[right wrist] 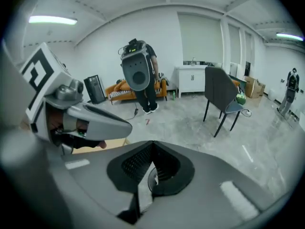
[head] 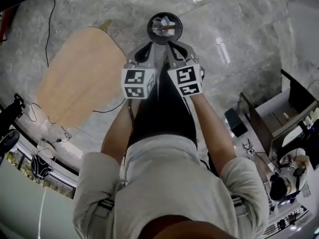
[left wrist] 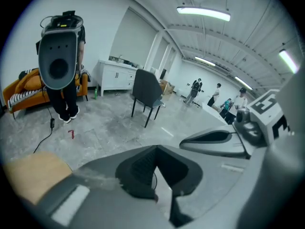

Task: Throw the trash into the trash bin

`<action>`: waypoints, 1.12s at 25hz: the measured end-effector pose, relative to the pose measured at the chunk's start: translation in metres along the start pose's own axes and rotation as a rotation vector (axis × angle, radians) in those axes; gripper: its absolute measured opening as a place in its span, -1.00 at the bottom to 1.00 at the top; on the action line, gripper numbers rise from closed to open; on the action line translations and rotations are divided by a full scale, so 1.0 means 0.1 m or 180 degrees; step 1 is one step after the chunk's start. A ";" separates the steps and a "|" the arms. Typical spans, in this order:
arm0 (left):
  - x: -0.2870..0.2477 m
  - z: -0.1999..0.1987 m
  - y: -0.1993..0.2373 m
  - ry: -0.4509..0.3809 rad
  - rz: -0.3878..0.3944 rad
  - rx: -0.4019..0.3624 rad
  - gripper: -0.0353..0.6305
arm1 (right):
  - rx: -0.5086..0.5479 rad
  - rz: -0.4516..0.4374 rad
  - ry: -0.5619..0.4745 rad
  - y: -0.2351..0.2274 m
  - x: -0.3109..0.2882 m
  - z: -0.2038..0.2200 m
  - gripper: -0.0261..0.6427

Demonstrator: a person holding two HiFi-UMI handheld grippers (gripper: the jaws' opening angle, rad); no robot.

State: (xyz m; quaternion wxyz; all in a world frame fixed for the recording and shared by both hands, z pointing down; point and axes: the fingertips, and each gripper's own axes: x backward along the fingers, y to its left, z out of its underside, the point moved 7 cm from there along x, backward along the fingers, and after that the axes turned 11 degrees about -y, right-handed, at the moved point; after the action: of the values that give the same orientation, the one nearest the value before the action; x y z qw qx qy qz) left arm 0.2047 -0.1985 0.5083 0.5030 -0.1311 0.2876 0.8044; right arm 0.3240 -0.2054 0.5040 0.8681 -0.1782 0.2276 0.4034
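Sitting in the trash bin (head: pixel 151 32), the trash (head: pixel 163 26) lies just beyond left gripper (head: pixel 151 45) and right gripper (head: pixel 170 45), jaws together, empty.

The trash bin (right wrist: pixel 150 178) showed only as a sliver behind the closed jaws of the right gripper (right wrist: pixel 152 146), its trash (head: pixel 163 26) too small to identify.

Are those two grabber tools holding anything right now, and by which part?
Nothing is held. The left gripper and right gripper each have their fingers shut together, empty; the trash lies in the trash bin below.
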 end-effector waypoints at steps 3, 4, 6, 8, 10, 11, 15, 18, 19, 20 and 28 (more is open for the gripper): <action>0.40 -0.44 -0.26 -0.0212 0.0113 -0.0069 -0.84 | 0.0034 0.0037 -0.0287 0.23 0.46 -0.50 -0.90; 0.52 -0.56 -0.34 -0.0280 0.0158 -0.0103 -0.84 | 0.0062 0.0055 -0.0379 0.29 0.60 -0.64 -0.90; 0.72 -0.78 -0.48 -0.0413 0.0255 -0.0178 -0.84 | 0.0117 0.0124 -0.0557 0.39 0.85 -0.91 -0.90; 0.90 -0.97 -0.59 -0.0548 0.0335 -0.0249 -0.84 | 0.0120 0.0241 -0.0745 0.46 1.09 -1.16 -0.90; 1.09 -1.14 -0.62 -0.0701 0.0364 -0.0285 -0.84 | 0.0152 0.0383 -0.0958 0.57 1.30 -1.44 -0.90; 1.20 -1.21 -0.62 -0.0770 0.0365 -0.0280 -0.84 | 0.0194 0.0446 -0.1058 0.65 1.41 -1.57 -0.90; 1.66 -1.52 -0.76 -0.1024 0.0509 -0.0355 -0.84 | 0.0288 0.0666 -0.1333 0.96 1.85 -1.88 -0.90; 1.88 -1.74 -0.94 -0.1170 0.0692 -0.0460 -0.84 | 0.0359 0.0680 -0.1473 1.02 2.07 -2.02 -0.90; 1.93 -1.79 -1.00 -0.1215 0.0724 -0.0506 -0.84 | 0.0417 0.0660 -0.1519 1.03 2.13 -2.07 -0.90; 1.98 -1.83 -1.04 -0.1253 0.0731 -0.0562 -0.84 | 0.0467 0.0644 -0.1560 1.04 2.18 -2.11 -0.90; 2.08 -2.02 -1.20 -0.1545 0.0543 -0.0672 -0.84 | 0.0669 0.0596 -0.1753 1.03 2.41 -2.32 -0.90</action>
State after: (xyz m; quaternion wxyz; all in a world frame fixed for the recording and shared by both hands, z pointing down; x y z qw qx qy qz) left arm 0.1990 -0.1266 0.2027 0.4712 0.0385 0.0833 0.8773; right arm 0.3226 -0.1074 0.1681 0.8699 0.0503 0.0397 0.4891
